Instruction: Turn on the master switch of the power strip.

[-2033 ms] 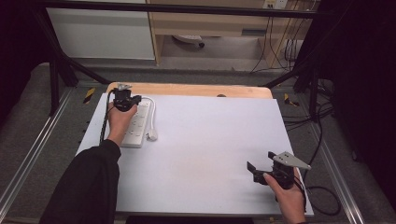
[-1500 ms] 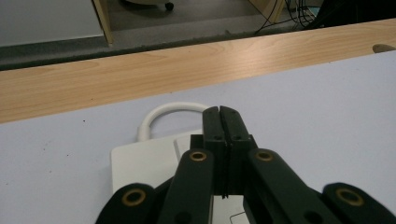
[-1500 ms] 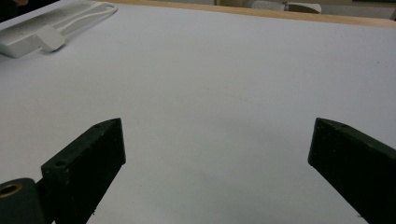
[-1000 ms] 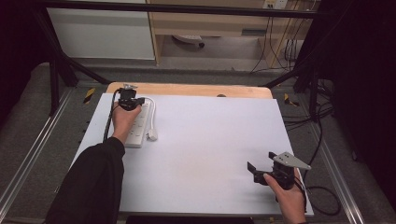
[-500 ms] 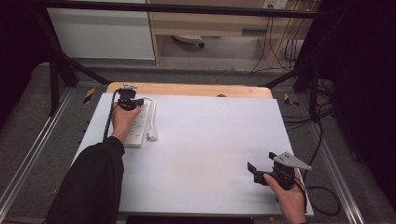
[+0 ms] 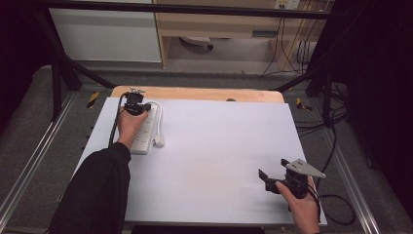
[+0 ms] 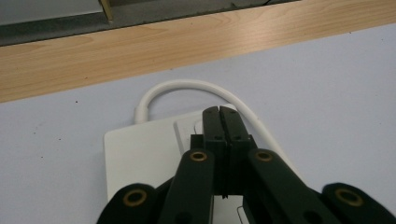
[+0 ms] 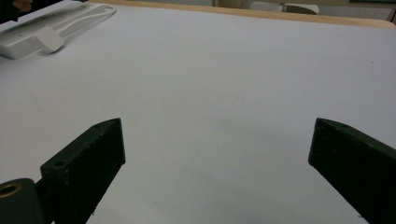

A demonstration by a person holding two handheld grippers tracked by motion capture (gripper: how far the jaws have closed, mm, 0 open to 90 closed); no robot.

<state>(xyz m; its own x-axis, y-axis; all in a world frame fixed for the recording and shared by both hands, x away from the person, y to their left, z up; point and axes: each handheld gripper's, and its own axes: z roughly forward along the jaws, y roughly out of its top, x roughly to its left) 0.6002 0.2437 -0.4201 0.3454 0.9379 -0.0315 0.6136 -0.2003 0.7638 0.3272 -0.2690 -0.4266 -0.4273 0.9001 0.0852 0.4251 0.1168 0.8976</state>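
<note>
At the far left of the white table (image 6: 219, 146) lay the white power strip (image 6: 144, 134), its cord (image 7: 187, 87) looping back beside it to a plug (image 6: 158, 142) that rested just off its right edge. Over the strip's far end the left gripper (image 7: 219, 114) had its jaws pressed together, tips at what looked like a switch, holding nothing. Whether the switch was thrown could not be told. Well apart, near the table's front right, the right gripper (image 6: 267, 178) hung spread and idle.
</note>
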